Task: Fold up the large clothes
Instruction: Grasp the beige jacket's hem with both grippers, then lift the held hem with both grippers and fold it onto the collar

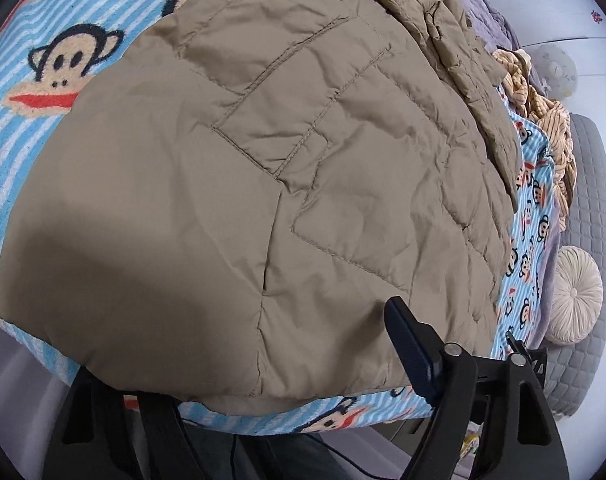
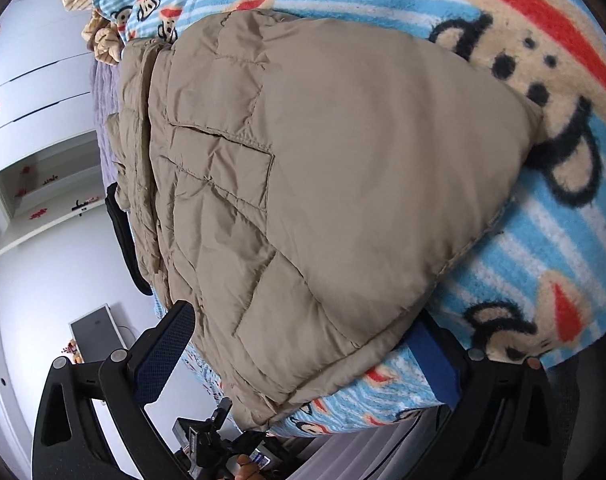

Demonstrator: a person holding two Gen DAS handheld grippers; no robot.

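A tan quilted puffer jacket [image 1: 263, 184] lies folded on a blue striped monkey-print blanket [image 1: 55, 60]. In the left wrist view its near hem lies between my left gripper's fingers; the right finger [image 1: 411, 348] shows and the left one is hidden under the cloth. My left gripper [image 1: 255, 380] is open. In the right wrist view the jacket [image 2: 323, 184] fills the middle and its lower edge lies between my right gripper's two wide-apart blue-padded fingers [image 2: 163, 352]. My right gripper [image 2: 303, 344] is open.
A striped yellow garment [image 1: 543, 96] is bunched at the blanket's far edge. A grey quilted mattress [image 1: 591, 216] and a round cream cushion [image 1: 575, 300] lie to the right. White cabinets [image 2: 35, 92] and a monitor [image 2: 95, 328] stand on the left of the right wrist view.
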